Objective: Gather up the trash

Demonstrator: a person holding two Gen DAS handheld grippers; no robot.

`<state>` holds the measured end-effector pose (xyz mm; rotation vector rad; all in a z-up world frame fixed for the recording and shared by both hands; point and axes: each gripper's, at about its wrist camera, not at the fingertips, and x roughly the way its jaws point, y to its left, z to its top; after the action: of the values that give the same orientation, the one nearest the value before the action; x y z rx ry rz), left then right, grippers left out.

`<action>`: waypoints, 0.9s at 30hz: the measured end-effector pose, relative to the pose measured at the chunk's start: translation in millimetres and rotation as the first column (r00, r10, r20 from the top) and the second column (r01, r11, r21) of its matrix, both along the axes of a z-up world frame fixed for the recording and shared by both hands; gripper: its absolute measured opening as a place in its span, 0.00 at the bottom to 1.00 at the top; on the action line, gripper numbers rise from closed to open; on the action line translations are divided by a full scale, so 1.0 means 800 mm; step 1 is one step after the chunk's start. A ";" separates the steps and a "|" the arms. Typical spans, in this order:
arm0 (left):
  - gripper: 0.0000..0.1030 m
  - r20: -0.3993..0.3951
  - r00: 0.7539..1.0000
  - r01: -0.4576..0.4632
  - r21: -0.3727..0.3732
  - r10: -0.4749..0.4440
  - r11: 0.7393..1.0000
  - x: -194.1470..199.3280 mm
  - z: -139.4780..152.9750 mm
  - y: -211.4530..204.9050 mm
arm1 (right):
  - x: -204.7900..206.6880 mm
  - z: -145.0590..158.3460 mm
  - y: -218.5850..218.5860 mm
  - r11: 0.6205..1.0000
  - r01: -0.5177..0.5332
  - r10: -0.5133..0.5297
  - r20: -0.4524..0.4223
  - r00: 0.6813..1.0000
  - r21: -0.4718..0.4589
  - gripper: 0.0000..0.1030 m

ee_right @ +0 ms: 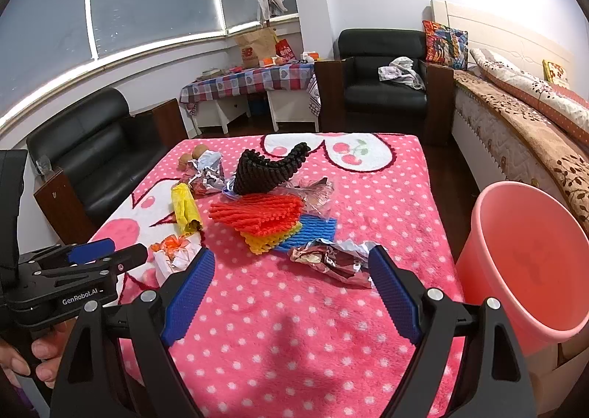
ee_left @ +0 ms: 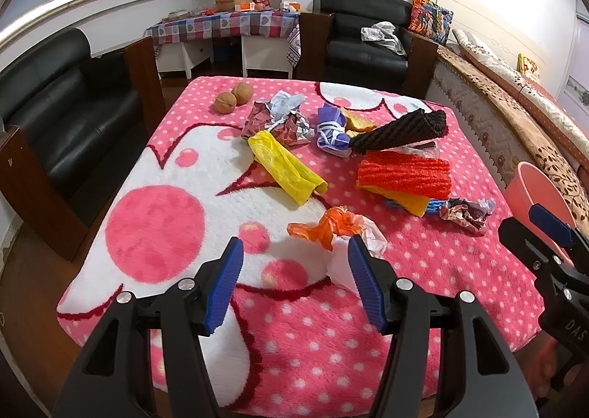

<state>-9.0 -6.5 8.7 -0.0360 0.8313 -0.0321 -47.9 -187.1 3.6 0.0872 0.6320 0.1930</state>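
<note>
Blue-padded and spread wide, the left tool (ee_left: 294,283) holds nothing and hovers low over the table's (ee_left: 294,362) near edge, an orange wad (ee_left: 333,228) just ahead. The right tool (ee_right: 291,292), equally wide and unladen, points at a foil scrap (ee_right: 331,261). Off the right edge, the bin (ee_right: 526,259) looks empty. Wrappers, foam nets (ee_right: 265,219) and a yellow bag (ee_left: 285,167) all remain; collecting seems barely begun.

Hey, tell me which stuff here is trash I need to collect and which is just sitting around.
For the job:
- pink bin
- yellow plastic bag
- orange plastic and tissue wad
- crumpled foil wrapper
- red foam net
- black foam net

Just lying about:
- two walnuts
- armchair
- checkered side table
</note>
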 end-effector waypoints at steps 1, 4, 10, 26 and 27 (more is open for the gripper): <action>0.58 -0.001 1.000 0.001 -0.001 -0.001 1.000 0.000 0.000 0.000 | 0.000 0.000 0.000 1.000 0.001 -0.001 -0.001 1.000 0.000 0.82; 0.58 -0.001 1.000 0.009 -0.006 -0.009 1.000 0.002 -0.001 0.001 | 0.001 -0.001 -0.001 1.000 0.002 -0.002 -0.004 1.000 0.000 0.82; 0.58 0.004 1.000 0.013 -0.036 -0.013 0.999 0.004 0.000 0.013 | 0.003 -0.004 -0.002 1.000 -0.002 0.002 -0.010 1.000 0.002 0.82; 0.58 -0.088 0.988 0.115 -0.103 -0.124 0.988 0.026 -0.032 -0.010 | 0.026 -0.028 -0.010 1.000 -0.004 0.002 -0.075 0.997 -0.025 0.79; 0.58 -0.096 0.987 0.116 -0.118 -0.127 0.986 0.028 -0.034 -0.010 | 0.029 -0.030 -0.011 1.000 -0.002 -0.001 -0.080 0.997 -0.029 0.79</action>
<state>13.2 -14.9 -18.8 -0.0929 0.9340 -0.1933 -24.7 -196.0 -20.4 0.0669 0.7149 0.1812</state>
